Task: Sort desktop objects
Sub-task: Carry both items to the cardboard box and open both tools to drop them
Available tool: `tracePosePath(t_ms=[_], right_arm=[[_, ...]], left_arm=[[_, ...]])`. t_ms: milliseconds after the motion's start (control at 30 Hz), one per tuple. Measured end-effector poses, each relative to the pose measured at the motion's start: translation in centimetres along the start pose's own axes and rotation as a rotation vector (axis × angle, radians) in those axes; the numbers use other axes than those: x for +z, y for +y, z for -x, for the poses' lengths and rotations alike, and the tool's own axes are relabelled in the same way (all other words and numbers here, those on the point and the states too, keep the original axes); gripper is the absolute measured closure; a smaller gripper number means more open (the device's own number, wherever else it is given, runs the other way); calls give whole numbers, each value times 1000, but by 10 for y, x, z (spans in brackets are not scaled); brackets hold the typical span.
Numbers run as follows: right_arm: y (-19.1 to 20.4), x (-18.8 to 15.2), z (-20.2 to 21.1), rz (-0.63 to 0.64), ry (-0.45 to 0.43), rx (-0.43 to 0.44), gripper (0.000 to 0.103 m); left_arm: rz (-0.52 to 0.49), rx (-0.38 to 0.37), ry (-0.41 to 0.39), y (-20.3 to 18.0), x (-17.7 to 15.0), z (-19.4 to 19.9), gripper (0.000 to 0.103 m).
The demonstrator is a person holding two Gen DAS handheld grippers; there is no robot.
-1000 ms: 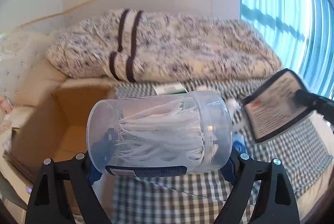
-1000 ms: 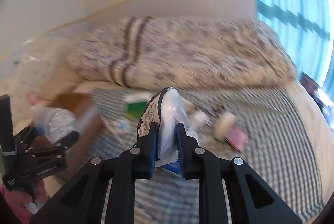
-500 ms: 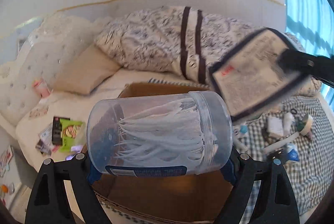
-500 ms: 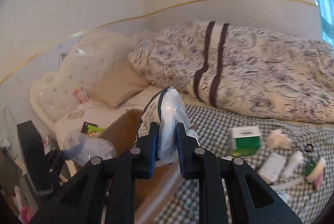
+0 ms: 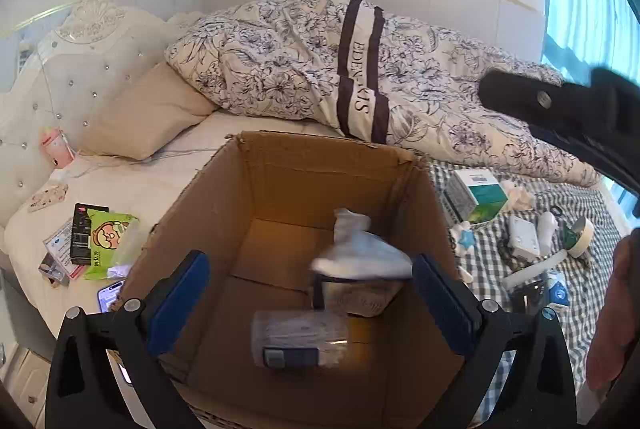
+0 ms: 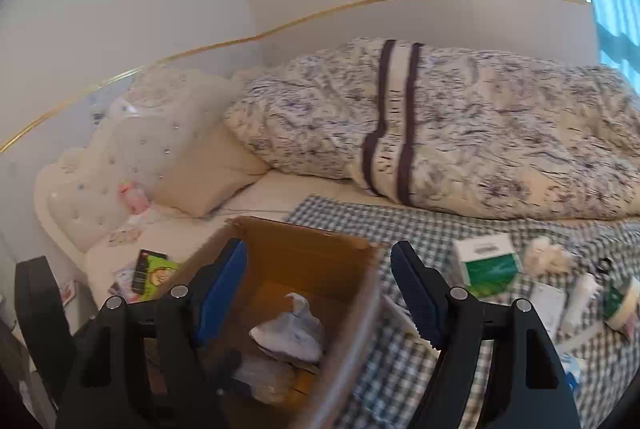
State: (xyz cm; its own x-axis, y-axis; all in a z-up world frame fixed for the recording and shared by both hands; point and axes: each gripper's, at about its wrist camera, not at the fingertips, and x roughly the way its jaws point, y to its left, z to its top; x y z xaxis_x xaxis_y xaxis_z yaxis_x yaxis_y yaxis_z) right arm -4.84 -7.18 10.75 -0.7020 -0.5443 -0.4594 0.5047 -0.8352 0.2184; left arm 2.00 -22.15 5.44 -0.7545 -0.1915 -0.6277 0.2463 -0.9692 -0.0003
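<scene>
Both loads have left your hands: jar and white bag now lie inside the cardboard box. Left gripper and right gripper gape wide above it.

Brown cardboard box; floral duvet, dark stripes; blue-white checked cloth; green-white carton; beige pillow

Both jaws now spread, empty; jar and bag dropped into cardboard box.
</scene>
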Motion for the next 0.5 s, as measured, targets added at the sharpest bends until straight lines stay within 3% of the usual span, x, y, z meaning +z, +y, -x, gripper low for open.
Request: tracePosePath(t_ms=[233, 500], right_arm=[[-68, -20, 41, -79, 31, -129, 29], [-151, -66, 87, -117, 96, -313, 29]], left_arm=[[-91, -52, -10, -45, -6, 11, 0], [-232, -130, -5, -128, -24, 21, 0]])
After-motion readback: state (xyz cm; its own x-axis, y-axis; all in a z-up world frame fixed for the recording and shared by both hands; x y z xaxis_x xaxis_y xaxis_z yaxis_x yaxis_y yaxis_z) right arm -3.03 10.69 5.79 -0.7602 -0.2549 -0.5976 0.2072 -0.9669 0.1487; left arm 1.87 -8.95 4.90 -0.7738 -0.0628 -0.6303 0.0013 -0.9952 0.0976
